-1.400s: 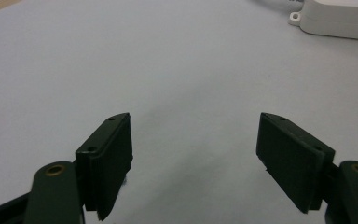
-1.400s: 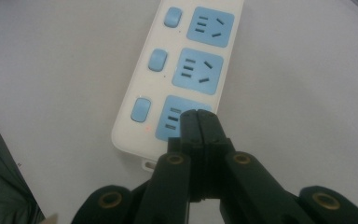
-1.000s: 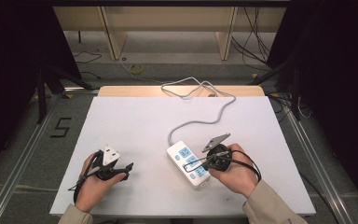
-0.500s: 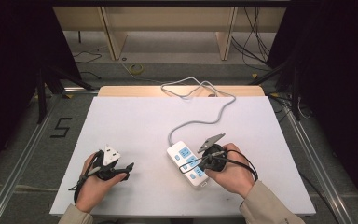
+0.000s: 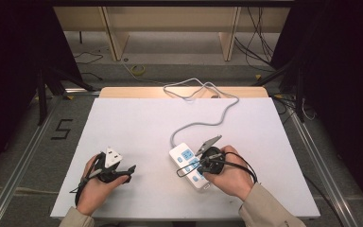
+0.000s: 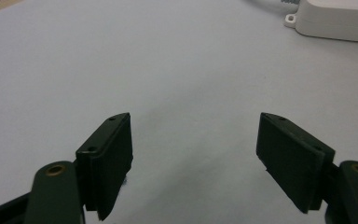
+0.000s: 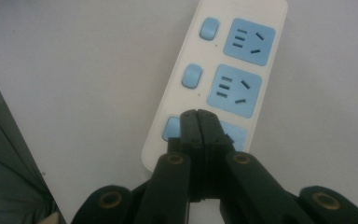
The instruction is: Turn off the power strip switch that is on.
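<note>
A white power strip [image 5: 188, 165] with three blue sockets and three blue switches lies on the white table [image 5: 137, 123], right of the middle. Its grey cable [image 5: 208, 118] snakes off to the table's back edge. My right gripper [image 5: 183, 172], held in the right hand, is shut with nothing between its jaws. In the right gripper view its tips [image 7: 198, 114] sit over the power strip's [image 7: 200, 93] near end, between the third switch and third socket. My left gripper [image 5: 130, 173] rests low at the front left, open and holding nothing [image 6: 195, 121], pointing towards the power strip's corner [image 6: 340, 18].
A wooden strip [image 5: 123, 91] runs along the table's back edge, where the cable loops. Beyond it stand wooden shelf legs [image 5: 116, 38] and loose floor cables. Dark stands flank the table on both sides, and a "5" [image 5: 62, 128] is marked on the floor at left.
My right hand has edged a little to the left, bringing its shut jaws further over the power strip's near end. The left hand has stayed put.
</note>
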Demonstrator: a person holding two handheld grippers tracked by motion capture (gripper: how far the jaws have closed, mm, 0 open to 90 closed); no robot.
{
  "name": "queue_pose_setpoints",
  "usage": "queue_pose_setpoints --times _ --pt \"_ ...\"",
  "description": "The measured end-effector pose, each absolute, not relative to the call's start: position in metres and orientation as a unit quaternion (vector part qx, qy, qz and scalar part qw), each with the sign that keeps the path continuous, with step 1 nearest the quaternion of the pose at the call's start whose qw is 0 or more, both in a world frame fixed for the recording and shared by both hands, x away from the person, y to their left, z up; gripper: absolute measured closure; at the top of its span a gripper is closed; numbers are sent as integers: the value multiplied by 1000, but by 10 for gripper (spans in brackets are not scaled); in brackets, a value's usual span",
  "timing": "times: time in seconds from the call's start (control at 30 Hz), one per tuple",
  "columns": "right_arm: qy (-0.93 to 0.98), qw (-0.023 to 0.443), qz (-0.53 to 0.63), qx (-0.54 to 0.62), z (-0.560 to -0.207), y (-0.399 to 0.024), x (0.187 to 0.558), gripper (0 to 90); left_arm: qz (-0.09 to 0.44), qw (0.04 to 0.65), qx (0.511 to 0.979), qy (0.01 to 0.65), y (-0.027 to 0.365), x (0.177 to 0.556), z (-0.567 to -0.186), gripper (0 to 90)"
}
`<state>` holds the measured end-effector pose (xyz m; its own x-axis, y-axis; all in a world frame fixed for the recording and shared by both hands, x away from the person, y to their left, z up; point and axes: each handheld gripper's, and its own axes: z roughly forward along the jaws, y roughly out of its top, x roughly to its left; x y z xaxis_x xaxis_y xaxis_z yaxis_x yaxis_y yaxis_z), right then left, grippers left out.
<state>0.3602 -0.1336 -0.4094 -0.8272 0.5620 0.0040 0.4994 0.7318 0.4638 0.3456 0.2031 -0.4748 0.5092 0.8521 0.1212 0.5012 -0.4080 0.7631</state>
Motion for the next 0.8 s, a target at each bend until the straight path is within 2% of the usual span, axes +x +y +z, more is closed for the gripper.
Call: queue_pose_setpoints --times 0.8 --pt "936 51 208 280 -413 -119 360 900 255 344 798 424 203 346 -475 268"
